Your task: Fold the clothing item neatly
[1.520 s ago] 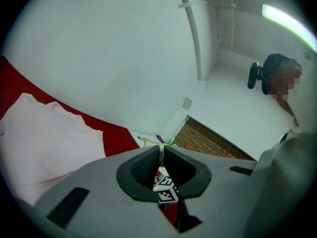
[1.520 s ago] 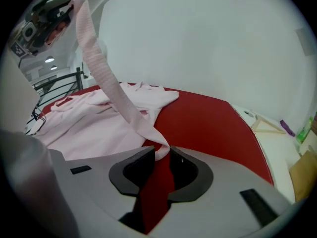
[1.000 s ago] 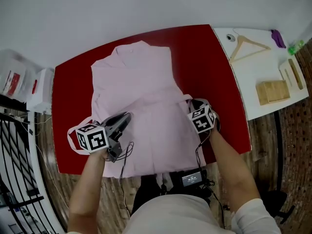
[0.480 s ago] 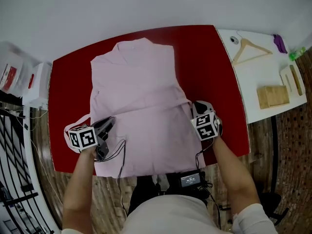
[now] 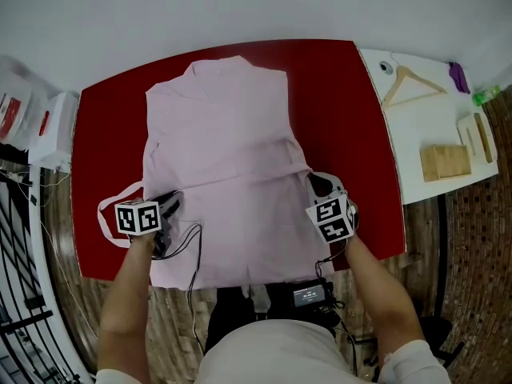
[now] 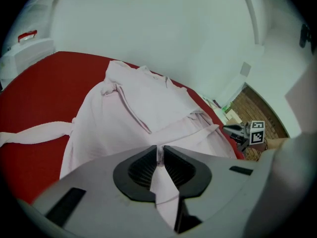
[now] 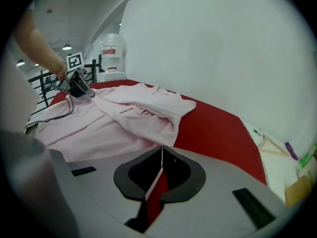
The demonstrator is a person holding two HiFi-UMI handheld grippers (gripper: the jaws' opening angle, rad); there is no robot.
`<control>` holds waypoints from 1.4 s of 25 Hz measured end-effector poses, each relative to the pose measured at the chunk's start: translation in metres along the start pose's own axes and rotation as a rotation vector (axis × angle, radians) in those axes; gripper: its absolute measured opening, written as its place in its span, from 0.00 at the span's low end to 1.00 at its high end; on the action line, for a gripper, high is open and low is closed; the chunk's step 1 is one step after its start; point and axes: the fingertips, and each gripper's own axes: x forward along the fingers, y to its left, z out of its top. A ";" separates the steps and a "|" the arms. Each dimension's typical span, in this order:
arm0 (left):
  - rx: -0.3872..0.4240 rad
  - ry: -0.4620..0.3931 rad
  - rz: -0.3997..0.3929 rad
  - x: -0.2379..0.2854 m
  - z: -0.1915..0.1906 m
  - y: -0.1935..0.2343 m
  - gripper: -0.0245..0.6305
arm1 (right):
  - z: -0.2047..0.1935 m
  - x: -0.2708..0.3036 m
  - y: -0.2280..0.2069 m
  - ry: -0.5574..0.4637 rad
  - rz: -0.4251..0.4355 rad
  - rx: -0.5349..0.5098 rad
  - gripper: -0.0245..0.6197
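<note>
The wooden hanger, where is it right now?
In the head view, the wooden hanger lies upper right on the white side table, beside the red table.

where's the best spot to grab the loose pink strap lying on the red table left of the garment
Pinch the strap near its outer end, across its narrow width, coming in low from the table's left edge. It lies flat and thin, clear of the garment there, so a side pinch probably lifts it alone.
</note>
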 end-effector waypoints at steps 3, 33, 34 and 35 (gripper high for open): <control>-0.014 -0.009 0.021 0.001 -0.001 0.007 0.09 | -0.002 0.005 0.014 0.021 0.031 -0.046 0.07; -0.067 -0.237 0.085 -0.075 -0.023 -0.027 0.28 | -0.054 0.013 -0.038 0.220 -0.157 0.057 0.07; -0.065 -0.245 0.080 -0.077 -0.023 -0.031 0.28 | -0.051 0.010 -0.039 0.201 -0.153 0.063 0.07; -0.062 -0.252 0.074 -0.079 -0.023 -0.035 0.28 | -0.046 0.007 -0.040 0.180 -0.152 0.059 0.07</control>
